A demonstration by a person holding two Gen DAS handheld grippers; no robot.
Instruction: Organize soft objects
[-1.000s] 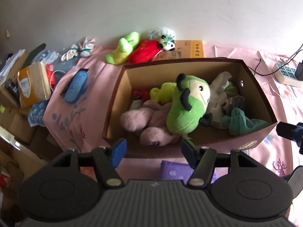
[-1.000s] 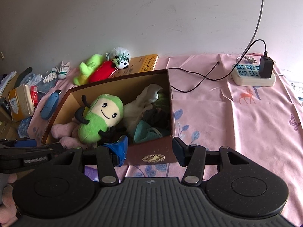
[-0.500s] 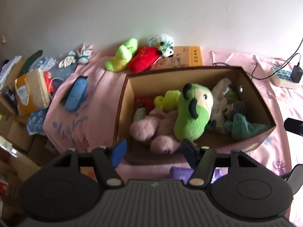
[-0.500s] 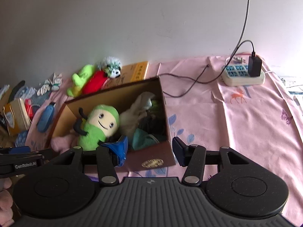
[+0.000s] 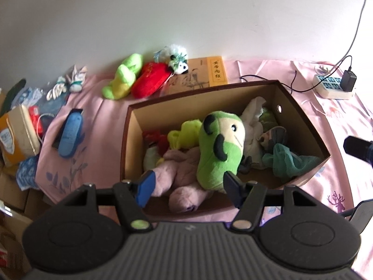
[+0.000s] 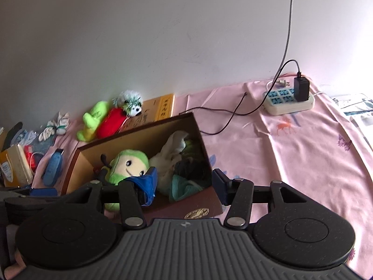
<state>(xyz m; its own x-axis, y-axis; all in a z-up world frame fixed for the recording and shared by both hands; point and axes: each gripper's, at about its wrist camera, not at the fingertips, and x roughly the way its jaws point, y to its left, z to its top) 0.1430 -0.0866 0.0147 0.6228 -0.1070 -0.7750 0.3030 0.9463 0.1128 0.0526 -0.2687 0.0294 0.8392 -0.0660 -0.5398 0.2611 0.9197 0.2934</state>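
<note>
Pink printed tablecloth (image 5: 256,72) carries a brown cardboard box (image 5: 300,121) holding a green plush bug (image 5: 221,151) and pink plush (image 5: 181,172). Left gripper (image 5: 188,185) and right gripper (image 6: 184,182) hover spread, empty, near its front edge.

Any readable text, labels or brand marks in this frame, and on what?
Book, yellow spine strip: Chinese characters, too blurred to read.
Cardboard box, gold oval seal on the front: illegible.
Orange carton, blue-white label: illegible.
Nothing else carries lettering.
</note>
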